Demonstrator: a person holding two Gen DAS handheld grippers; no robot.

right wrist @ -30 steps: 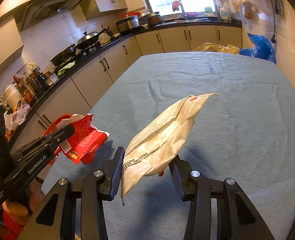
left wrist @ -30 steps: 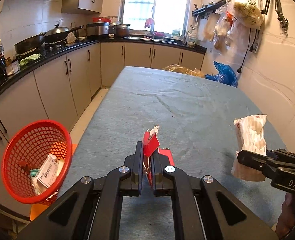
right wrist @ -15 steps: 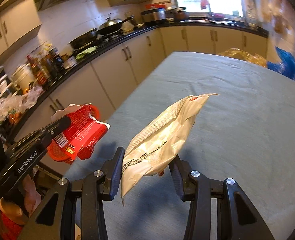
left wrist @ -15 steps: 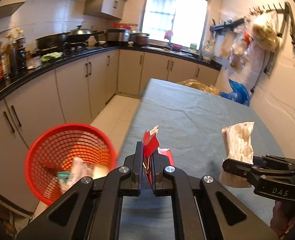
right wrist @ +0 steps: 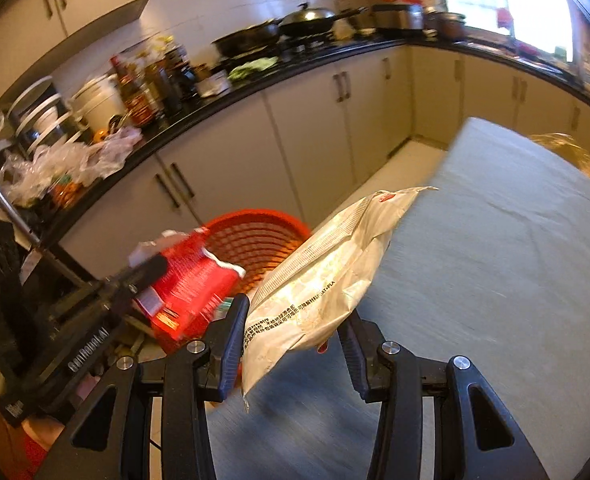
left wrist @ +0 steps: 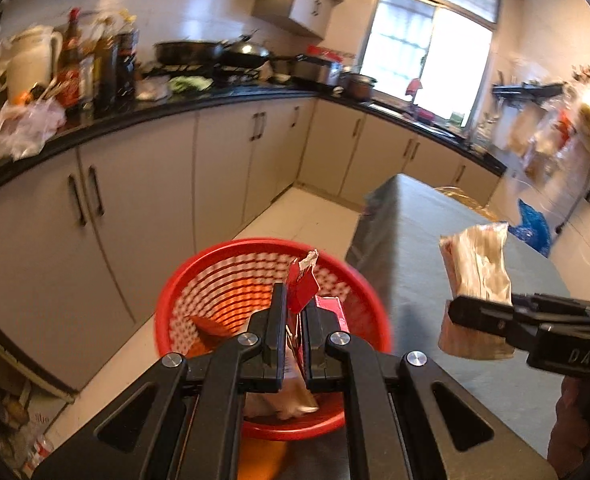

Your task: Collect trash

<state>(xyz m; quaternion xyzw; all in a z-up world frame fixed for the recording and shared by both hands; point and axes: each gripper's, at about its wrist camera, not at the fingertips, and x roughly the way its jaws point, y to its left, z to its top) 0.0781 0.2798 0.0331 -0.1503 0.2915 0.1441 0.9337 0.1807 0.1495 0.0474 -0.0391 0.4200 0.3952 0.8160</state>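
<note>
Kitchen; "DAS" on right claw (left wrist: 455, 316)

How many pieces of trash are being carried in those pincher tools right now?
2. A red wrapper in the left gripper, above the red basket; a cream bag in the right gripper, over the table edge.

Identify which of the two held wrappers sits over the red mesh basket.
The red torn wrapper, pinched in the left gripper, is above the red mesh basket. The cream plastic bag in the right gripper is above the grey-covered table.
</note>
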